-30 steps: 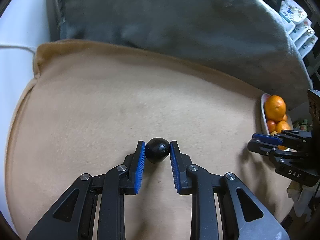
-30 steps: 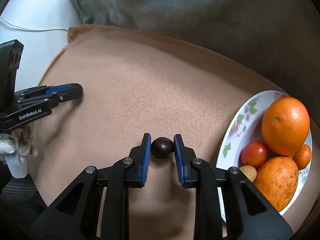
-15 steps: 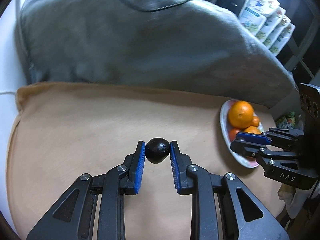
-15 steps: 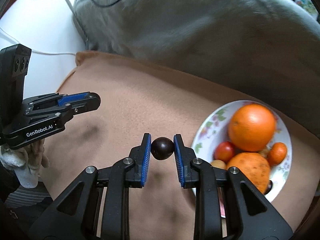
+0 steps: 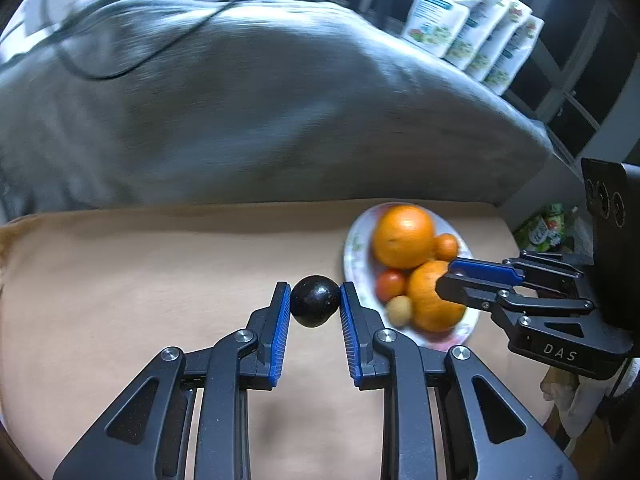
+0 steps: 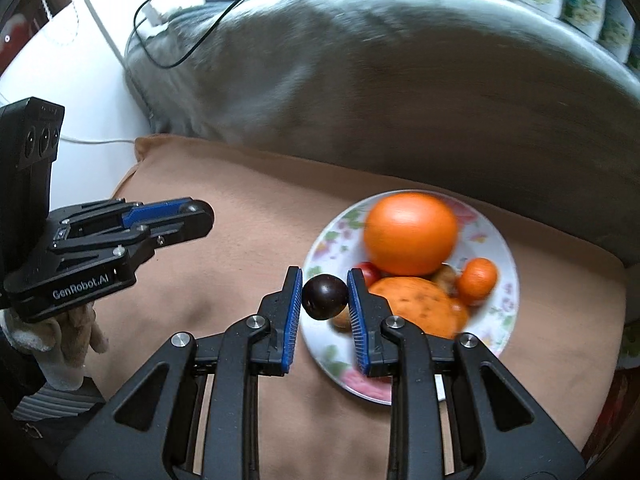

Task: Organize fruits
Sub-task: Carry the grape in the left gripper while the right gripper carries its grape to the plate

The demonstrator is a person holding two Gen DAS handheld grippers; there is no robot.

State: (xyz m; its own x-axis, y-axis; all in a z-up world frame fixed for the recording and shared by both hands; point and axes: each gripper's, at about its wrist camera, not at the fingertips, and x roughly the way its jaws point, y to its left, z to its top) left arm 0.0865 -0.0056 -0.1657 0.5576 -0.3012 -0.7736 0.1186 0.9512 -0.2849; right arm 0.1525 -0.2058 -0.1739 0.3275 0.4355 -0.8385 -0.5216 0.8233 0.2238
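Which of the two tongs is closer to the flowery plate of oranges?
Right. The right tongs hold a dark fruit over the plate rim; the left tongs hold another off its left side.

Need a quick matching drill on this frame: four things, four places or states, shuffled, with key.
Things:
1. big orange
2. plum
3. black fruit
4. cable

Places:
A. on the grey cushion
B. in the left gripper
C. on the plate
D. in the right gripper

Pairs: 1-C, 2-D, 3-B, 4-A
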